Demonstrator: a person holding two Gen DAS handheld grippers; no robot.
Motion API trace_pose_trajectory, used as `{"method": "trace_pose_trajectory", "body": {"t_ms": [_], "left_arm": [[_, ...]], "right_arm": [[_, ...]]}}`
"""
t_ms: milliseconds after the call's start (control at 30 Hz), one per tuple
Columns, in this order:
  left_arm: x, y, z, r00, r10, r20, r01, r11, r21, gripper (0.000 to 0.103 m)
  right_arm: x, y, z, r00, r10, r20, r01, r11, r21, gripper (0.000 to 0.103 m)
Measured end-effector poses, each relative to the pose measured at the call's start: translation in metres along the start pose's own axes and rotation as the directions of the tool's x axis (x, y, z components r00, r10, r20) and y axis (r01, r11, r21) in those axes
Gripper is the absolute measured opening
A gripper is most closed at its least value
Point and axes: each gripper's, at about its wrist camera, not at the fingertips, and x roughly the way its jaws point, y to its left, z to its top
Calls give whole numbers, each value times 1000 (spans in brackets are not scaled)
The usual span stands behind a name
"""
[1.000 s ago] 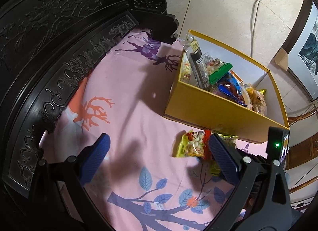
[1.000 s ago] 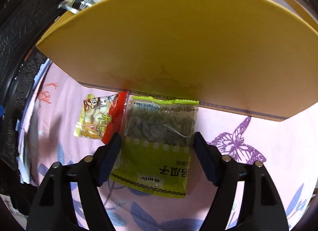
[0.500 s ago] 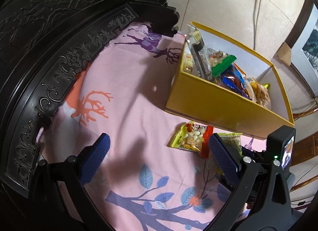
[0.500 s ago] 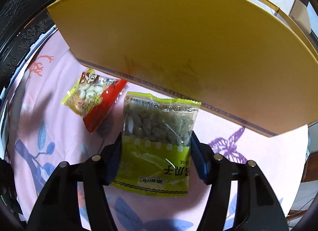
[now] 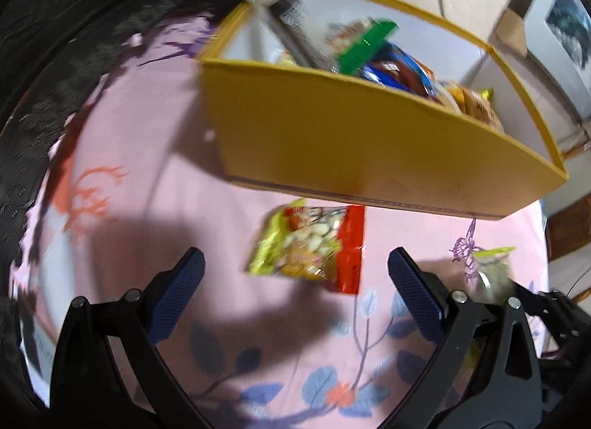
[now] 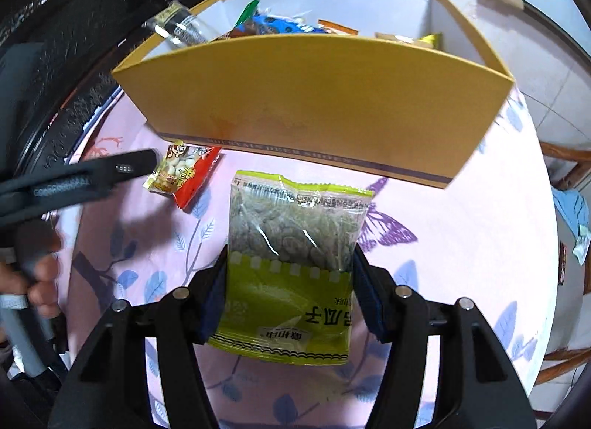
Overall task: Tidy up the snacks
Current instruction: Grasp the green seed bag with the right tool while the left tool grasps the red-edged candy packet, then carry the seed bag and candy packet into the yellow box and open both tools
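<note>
Between the right gripper (image 6: 290, 292) pads: green seed packet (image 6: 295, 259), clamped on both side edges, lifted off the pink cloth (image 6: 461, 244), before the yellow box (image 6: 314, 104).
Left gripper (image 5: 295, 292) spread wide, grasping nothing; yellow-red snack bag (image 5: 314, 248) lies on the cloth just ahead, midway between its fingers.

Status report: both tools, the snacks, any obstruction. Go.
Right tool shut on green seed packet. Left tool open over red-yellow snack packet. Yellow box just beyond, part full. Nothing blocking.
</note>
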Motion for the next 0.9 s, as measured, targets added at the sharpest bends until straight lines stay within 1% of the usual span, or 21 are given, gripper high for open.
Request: {"method": "trace_pose_trajectory", "body": {"t_ms": [67, 167, 267, 367, 500, 567, 667, 733, 867, 900], "left_arm": [[16, -10, 2, 1000, 4, -10, -4, 999, 39, 101], [35, -17, 0, 1000, 7, -26, -5, 998, 63, 101], [49, -23, -3, 999, 24, -44, -20, 996, 86, 101], [58, -23, -5, 998, 36, -51, -31, 996, 86, 101], [61, -25, -5, 998, 48, -31, -44, 994, 98, 100], [61, -25, -5, 999, 51, -19, -49, 994, 94, 97], [59, -26, -5, 999, 45, -2, -45, 993, 107, 85], [57, -30, -7, 999, 36, 6, -37, 991, 132, 74], [52, -28, -12, 999, 28, 18, -30, 991, 134, 67], [50, -27, -13, 999, 28, 25, -31, 991, 132, 53]], "right_arm": [[1, 3, -1, 1000, -4, 4, 4, 1000, 8, 62], [-3, -1, 0, 1000, -2, 12, 2, 1000, 28, 62], [-5, -4, -2, 1000, -3, 17, 2, 1000, 30, 61], [-2, -2, 0, 1000, -1, 18, 1, 999, 36, 62], [-5, -3, 0, 1000, -3, 16, 2, 999, 39, 62], [-6, -3, -1, 1000, -2, 15, 2, 999, 41, 61], [-7, -3, -1, 1000, -3, 15, 2, 999, 45, 61], [-7, -3, -1, 1000, -3, 16, 3, 999, 46, 61], [-11, -3, -1, 1000, -5, 24, 4, 999, 45, 61], [-12, -3, -1, 1000, -6, 28, 5, 999, 45, 61]]}}
